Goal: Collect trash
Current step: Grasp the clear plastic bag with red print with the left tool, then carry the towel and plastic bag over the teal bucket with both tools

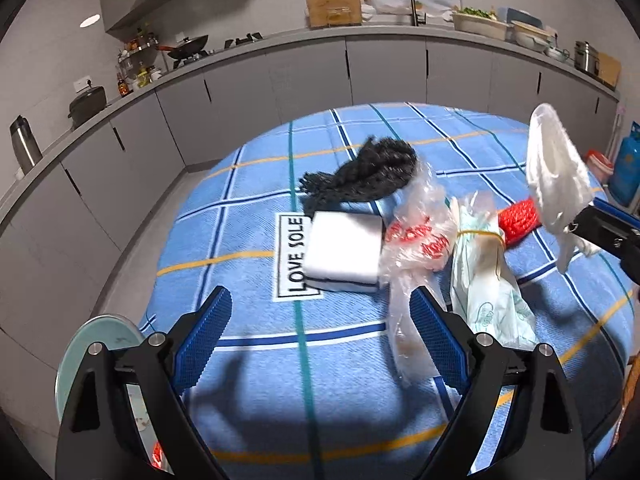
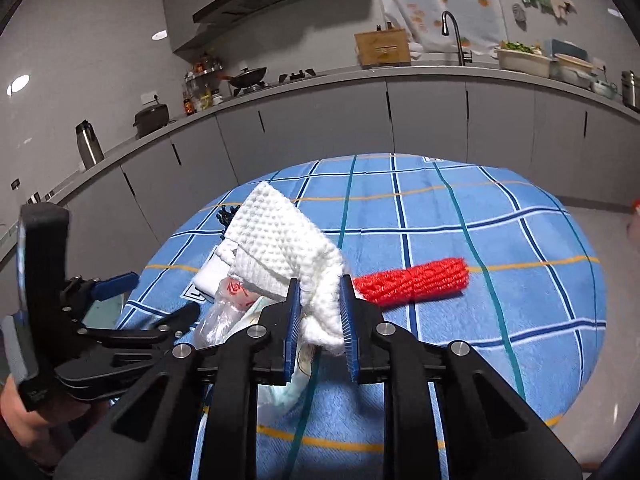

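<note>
Two tongs | right tongs clamp white cloth, lifted over bench | left tongs spread wide, holding nothing, near wrapper

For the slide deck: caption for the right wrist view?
Right tool shut on a white paper towel, lifted above the blue checked tablecloth; red mesh roll beyond.

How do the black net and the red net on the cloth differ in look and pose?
The black net is dark, loose and sprawled in an irregular heap with a frayed end; the red net is bright and rolled into a tight, even cylinder. The black net lies against the white block in the clutter; the red net lies to the right, nearer the right gripper. Both are mesh and rest untouched on the blue checked cloth.
</note>
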### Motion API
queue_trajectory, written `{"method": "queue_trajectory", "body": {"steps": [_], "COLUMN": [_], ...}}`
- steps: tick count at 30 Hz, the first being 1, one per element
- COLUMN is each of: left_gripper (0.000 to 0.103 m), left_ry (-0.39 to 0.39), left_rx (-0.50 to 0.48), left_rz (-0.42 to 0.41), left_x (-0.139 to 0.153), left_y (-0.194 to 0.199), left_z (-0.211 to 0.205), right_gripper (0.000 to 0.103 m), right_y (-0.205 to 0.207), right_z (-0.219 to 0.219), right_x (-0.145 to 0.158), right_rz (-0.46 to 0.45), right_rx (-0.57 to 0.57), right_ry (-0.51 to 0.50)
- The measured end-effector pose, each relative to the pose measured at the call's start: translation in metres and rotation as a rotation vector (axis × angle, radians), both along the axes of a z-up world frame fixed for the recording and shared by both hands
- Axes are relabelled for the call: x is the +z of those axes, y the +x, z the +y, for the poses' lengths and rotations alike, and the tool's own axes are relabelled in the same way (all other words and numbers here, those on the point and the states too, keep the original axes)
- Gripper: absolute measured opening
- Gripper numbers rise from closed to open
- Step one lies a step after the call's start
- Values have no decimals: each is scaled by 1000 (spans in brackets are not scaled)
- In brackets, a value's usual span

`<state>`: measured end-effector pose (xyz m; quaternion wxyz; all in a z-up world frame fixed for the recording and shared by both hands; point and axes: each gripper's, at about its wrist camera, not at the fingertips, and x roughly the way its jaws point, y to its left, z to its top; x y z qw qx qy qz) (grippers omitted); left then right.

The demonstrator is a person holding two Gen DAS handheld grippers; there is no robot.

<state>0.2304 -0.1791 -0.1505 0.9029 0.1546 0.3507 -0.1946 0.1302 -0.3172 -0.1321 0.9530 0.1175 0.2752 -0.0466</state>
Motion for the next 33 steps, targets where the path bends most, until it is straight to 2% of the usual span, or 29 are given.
{"method": "queue_trajectory", "body": {"steps": [5, 9, 10, 11, 13, 16, 21, 25, 33], "left_gripper": [85, 62, 51, 45, 19, 10, 6, 6, 5], "left_ry": [-3, -3, -7, -10, -31, -39, -62, -61, -98], "left_rx": [-34, -64, -79, -92, -125, -147, -168, -152, -153], "left_rz": [30, 75, 86, 95, 132, 141, 94, 21, -58], "left_x": [-6, -16, -18, -20, -22, -22, -4, 13, 46], "left_y": [0, 0, -1, -2, -4, -7, -19, -28, -52], "left_z": [-11, -19, -21, -23, -26, -28, -24, -19, -5], "right_gripper": [21, 21, 21, 21, 21, 21, 21, 21, 21], "right_y": [-1, -1, -1, -2, -2, -5, -11, -18, -32], "right_z": [-1, -3, -3, -2, -1, 2, 3, 1, -3], "right_x": [-2, -3, -4, -4, -4, -4, -1, 7, 24], "right_rz": [2, 1, 3, 3, 5, 2, -18, -42, -84], "right_rx": [1, -1, 0, -2, -1, -2, -12, -29, -71], "right_ry": [5, 8, 7, 6, 8, 6, 5, -1, -1]}}
